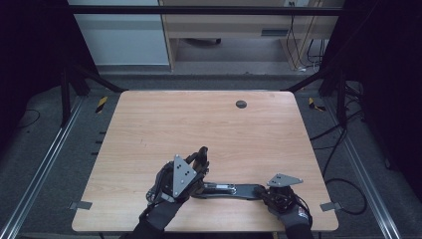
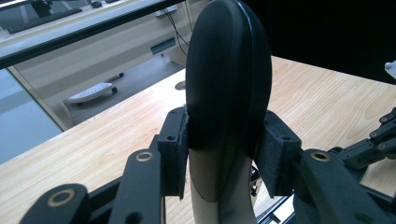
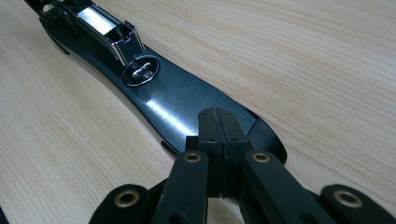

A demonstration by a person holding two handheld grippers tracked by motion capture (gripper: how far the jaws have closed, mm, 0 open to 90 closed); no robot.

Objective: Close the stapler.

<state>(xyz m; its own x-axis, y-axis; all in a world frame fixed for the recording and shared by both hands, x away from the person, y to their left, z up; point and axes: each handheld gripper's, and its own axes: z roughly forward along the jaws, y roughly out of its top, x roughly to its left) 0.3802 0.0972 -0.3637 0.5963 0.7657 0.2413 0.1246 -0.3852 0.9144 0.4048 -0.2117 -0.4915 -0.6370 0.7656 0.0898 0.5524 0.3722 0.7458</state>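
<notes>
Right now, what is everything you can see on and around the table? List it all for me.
stapler: 1, black with a silver metal channel, opened out; base flat on the table near the front edge, top arm raised between the left gripper's pads
table: 1, light wood, centre of the high view
cable hole: 1, dark, round, far right part of the tabletop
brackets: 2, grey, at the table's front corners
desk: 1, pale wood, beyond the table
cables: several, black, on the floor to the right
left gripper: 1, black, shut on the stapler's top arm
right gripper: 1, black, jaws shut, tips resting on the base's near end
gloved hands: 2, dark, front edge
</notes>
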